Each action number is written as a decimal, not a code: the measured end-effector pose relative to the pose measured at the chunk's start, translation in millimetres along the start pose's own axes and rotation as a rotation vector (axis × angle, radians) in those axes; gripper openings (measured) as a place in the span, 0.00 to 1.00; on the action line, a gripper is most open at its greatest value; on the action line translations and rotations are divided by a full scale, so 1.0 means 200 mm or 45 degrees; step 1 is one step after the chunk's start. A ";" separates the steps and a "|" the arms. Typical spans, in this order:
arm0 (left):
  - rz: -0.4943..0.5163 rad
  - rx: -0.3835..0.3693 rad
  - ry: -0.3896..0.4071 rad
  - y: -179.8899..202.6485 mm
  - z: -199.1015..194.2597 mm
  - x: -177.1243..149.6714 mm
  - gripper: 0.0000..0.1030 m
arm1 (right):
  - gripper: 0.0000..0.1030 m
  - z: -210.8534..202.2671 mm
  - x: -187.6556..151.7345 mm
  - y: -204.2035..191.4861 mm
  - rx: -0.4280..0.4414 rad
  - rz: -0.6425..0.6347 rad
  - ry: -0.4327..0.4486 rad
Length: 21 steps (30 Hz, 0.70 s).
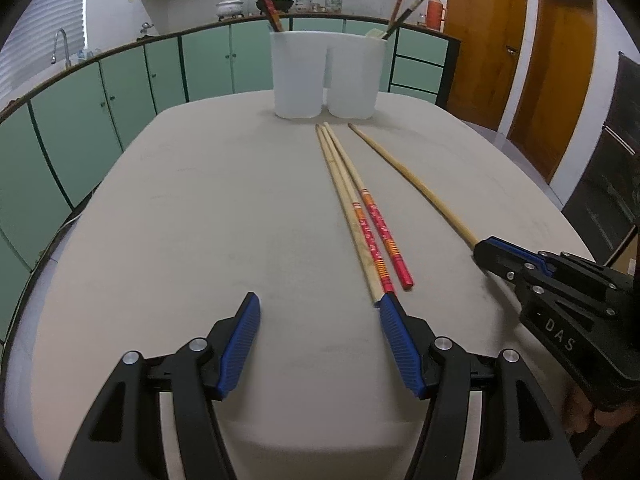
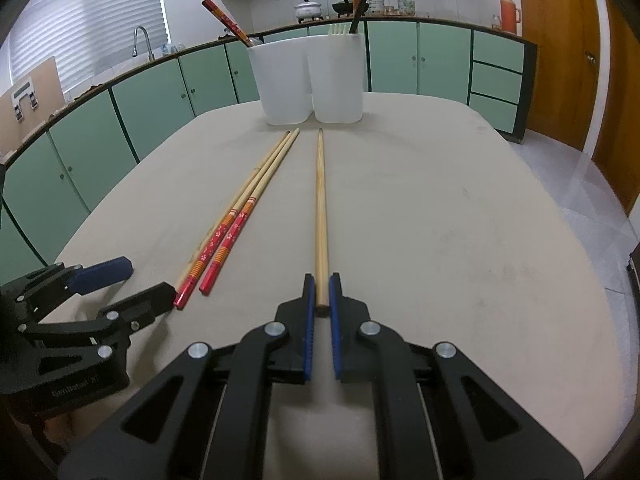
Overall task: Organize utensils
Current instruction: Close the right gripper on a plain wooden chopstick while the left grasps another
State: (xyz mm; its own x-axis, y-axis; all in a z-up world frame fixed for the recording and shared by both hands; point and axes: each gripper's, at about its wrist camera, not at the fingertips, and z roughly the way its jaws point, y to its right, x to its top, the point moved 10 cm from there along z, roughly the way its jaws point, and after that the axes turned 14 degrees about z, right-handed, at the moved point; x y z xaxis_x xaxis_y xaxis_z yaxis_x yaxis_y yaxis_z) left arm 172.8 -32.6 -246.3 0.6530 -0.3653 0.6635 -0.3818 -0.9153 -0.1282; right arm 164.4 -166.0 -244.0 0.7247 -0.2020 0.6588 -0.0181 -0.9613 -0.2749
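A plain wooden chopstick lies on the beige table, pointing at a white twin-cup utensil holder. My right gripper is shut on the chopstick's near end; it also shows in the left wrist view. Two red-handled chopsticks lie side by side left of it. My left gripper is open, its right finger touching the near end of one red-handled chopstick. The holder contains red and black chopsticks and a pale fork.
Green kitchen cabinets run behind the table, with a sink tap at left and pots on the counter. Wooden doors stand at right. The table's edges curve close on both sides.
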 end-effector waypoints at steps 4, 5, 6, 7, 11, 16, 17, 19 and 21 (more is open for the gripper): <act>0.022 -0.012 -0.001 0.04 0.00 0.01 0.60 | 0.06 0.00 0.00 0.01 0.010 0.011 -0.001; 0.026 -0.013 -0.001 0.04 0.00 0.01 0.60 | 0.06 0.00 0.00 0.01 0.012 0.013 -0.001; 0.029 -0.012 -0.002 0.05 0.00 0.01 0.60 | 0.06 0.00 0.00 0.01 0.012 0.014 -0.001; 0.030 -0.011 -0.002 0.05 0.00 0.01 0.60 | 0.06 0.00 0.00 0.01 0.013 0.014 0.000; 0.019 -0.007 0.009 0.03 0.02 0.02 0.60 | 0.06 0.00 -0.01 0.01 0.015 0.018 0.002; -0.009 0.009 0.029 0.01 0.03 0.03 0.46 | 0.06 -0.01 0.00 0.01 0.017 0.032 0.006; -0.019 0.009 0.034 0.01 0.03 0.04 0.39 | 0.06 -0.01 0.00 0.01 0.016 0.033 0.008; -0.038 0.011 0.044 0.00 0.04 0.05 0.31 | 0.06 -0.01 0.00 0.02 0.015 0.032 0.009; -0.041 0.010 0.052 -0.01 0.04 0.06 0.18 | 0.06 -0.01 0.00 0.01 0.011 0.029 0.011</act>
State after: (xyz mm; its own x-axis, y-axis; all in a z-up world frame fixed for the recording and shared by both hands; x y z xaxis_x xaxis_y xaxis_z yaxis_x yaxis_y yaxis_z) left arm 186.2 -37.3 -244.8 0.6377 -0.3288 0.6966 -0.3561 -0.9277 -0.1119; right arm 161.9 -168.8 -243.3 0.7180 -0.2257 0.6584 -0.0285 -0.9547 -0.2962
